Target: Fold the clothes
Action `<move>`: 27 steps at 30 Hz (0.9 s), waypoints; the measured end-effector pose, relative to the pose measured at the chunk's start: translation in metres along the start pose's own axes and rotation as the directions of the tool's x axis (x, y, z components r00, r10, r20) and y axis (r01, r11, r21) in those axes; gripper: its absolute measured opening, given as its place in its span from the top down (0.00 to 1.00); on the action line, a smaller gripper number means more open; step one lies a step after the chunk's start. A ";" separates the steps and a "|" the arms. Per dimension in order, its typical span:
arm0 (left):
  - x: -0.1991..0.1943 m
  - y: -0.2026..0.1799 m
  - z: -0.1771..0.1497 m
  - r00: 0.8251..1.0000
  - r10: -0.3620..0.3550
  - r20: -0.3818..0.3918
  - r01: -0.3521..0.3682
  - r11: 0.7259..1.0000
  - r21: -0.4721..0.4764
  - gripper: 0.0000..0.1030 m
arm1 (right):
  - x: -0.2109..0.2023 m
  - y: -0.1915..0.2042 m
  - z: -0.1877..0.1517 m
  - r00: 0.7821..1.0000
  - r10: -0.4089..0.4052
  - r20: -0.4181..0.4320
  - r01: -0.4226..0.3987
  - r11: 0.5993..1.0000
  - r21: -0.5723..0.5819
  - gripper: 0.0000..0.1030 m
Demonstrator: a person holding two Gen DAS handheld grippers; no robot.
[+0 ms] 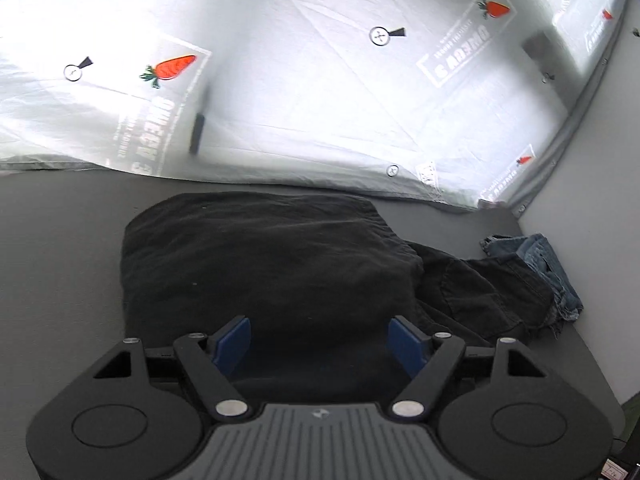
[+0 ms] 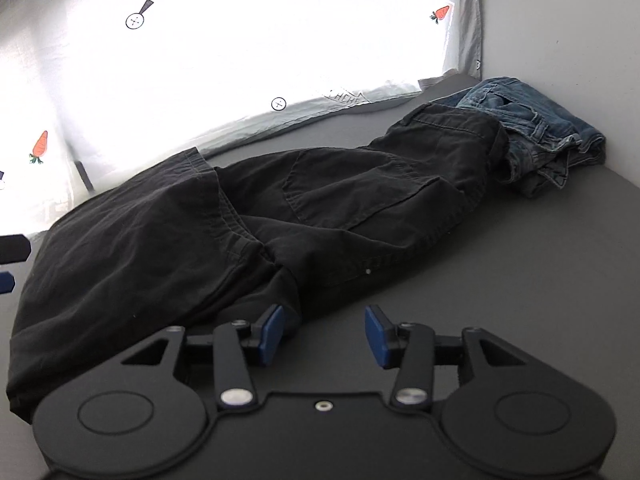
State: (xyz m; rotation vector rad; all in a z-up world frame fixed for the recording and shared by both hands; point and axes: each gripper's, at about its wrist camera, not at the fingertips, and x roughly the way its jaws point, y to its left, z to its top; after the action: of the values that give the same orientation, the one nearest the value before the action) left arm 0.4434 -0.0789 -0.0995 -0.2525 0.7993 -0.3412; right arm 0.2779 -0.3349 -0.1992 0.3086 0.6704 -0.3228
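Black trousers (image 1: 272, 264) lie on the grey table, partly doubled over, with the waist and back pocket end (image 2: 360, 196) stretching toward the far right. My left gripper (image 1: 320, 344) is open and empty, just above the near edge of the black cloth. My right gripper (image 2: 324, 332) is open and empty, over bare table at the trousers' near edge; its left pad (image 2: 270, 334) is beside the cloth. The tips of the left gripper (image 2: 10, 260) show at the right wrist view's left edge.
Folded blue jeans (image 2: 536, 128) lie in the far right corner against the grey wall (image 2: 560, 40); they also show in the left wrist view (image 1: 544, 268). A white carrot-print curtain (image 1: 280, 80) hangs behind the grey table (image 2: 520, 280).
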 end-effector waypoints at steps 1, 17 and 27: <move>-0.004 0.017 0.004 0.999 0.048 -0.007 -0.049 0.999 -0.023 0.25 | 0.002 0.006 0.003 0.999 0.042 0.004 -0.042 0.999 0.017 0.55; 0.021 0.064 -0.040 0.972 0.159 -0.172 -0.168 0.985 -0.040 0.28 | 0.082 0.020 0.030 0.985 0.111 -0.133 -0.062 0.943 0.327 0.82; 0.021 0.062 -0.051 0.975 0.108 -0.196 -0.114 0.993 -0.022 0.42 | 0.012 0.035 0.012 1.000 -0.014 -0.027 0.015 0.999 0.041 0.88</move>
State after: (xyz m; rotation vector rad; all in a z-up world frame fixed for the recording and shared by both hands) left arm 0.4323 -0.0353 -0.1692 -0.2060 1.0089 -0.2495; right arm 0.3068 -0.3101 -0.1923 0.3480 0.6932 -0.3475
